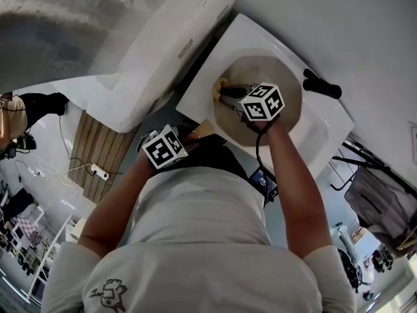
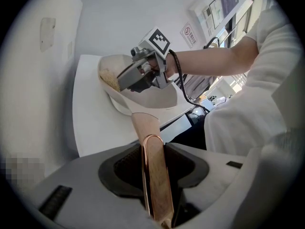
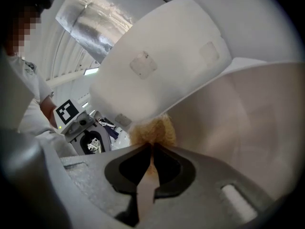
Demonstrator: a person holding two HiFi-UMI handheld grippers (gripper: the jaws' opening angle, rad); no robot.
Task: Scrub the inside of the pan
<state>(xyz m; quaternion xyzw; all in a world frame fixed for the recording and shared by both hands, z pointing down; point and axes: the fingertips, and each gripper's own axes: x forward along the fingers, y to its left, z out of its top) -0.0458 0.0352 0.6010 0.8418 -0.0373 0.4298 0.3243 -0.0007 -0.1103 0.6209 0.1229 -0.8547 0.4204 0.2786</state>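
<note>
Scrubbing looks to be under way. The right tool is clamped shut on a yellow sponge that sticks out just past its tips, and it sits inside the pan with the sponge against the beige inner wall, on the side farthest from the black fitting on the white worktop. The left tool is gripping the pan's rose-gold handle, with its pads pressed on both flat sides, so the pan is steadied. The handle is the pan's long axis. It runs straight out ahead of the left tool to the bowl, which lies just beyond the tips, and it points back toward the person. The bowl seems tipped, with some of its white outside showing to the left tool. I judge the next move needs the sponge pressed and swept around the rest of the inner wall and floor while the left grip stays firm.
</note>
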